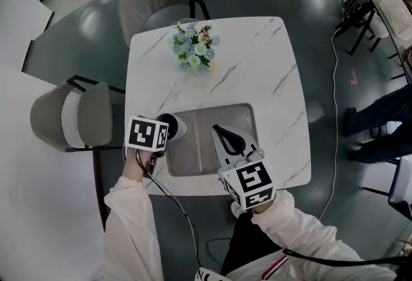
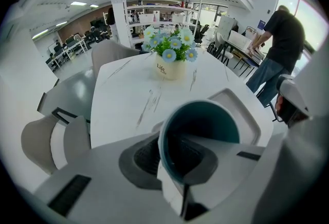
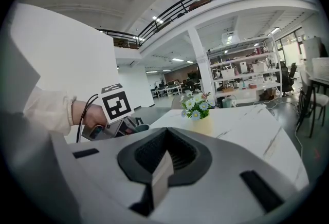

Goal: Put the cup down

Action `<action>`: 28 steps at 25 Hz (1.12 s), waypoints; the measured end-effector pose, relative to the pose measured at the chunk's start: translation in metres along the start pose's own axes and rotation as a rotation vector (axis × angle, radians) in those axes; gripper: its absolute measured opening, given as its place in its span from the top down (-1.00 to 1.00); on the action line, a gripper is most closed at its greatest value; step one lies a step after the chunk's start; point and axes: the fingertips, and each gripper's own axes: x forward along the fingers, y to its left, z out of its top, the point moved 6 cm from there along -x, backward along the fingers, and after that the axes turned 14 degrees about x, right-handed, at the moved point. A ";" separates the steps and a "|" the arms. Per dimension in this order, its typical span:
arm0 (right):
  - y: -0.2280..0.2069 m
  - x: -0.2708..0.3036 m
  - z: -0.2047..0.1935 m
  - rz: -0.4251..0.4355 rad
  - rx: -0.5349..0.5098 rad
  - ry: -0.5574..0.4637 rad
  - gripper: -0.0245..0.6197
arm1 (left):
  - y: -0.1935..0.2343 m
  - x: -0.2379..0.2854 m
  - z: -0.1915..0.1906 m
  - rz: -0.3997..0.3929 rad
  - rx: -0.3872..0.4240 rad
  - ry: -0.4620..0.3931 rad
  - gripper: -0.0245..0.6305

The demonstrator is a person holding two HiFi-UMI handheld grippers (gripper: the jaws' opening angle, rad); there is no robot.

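My L hand-held gripper (image 2: 174,167) pinches the cup (image 2: 208,117) by its wall, one jaw inside, one outside. Cup's at left edge of tray (image 1: 193,158) on table (image 1: 257,60); can't tell if touching. R hand-held gripper (image 3: 160,167) pressed together, empty, over tray.

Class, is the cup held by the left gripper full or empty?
Empty: inside the cup, only bare teal wall and one left gripper jaw show.

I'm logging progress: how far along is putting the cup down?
Done: the cup is at the left edge of the grey tray. In hand: the left gripper has its jaws clamped on the cup's rim. Left: set it down and release. The right gripper is shut and empty.
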 end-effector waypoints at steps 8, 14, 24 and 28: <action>0.000 -0.004 0.002 0.001 -0.001 -0.004 0.91 | -0.004 -0.003 0.003 0.032 0.033 0.004 0.82; -0.003 -0.008 0.002 -0.003 0.002 -0.007 0.91 | -0.004 -0.004 0.006 0.049 0.041 0.027 0.82; -0.005 -0.012 0.000 0.001 0.002 -0.002 0.91 | -0.004 -0.007 0.007 0.052 0.010 0.017 0.70; -0.004 -0.014 0.000 0.003 0.005 0.001 0.91 | -0.003 -0.011 0.007 0.057 0.005 0.015 0.70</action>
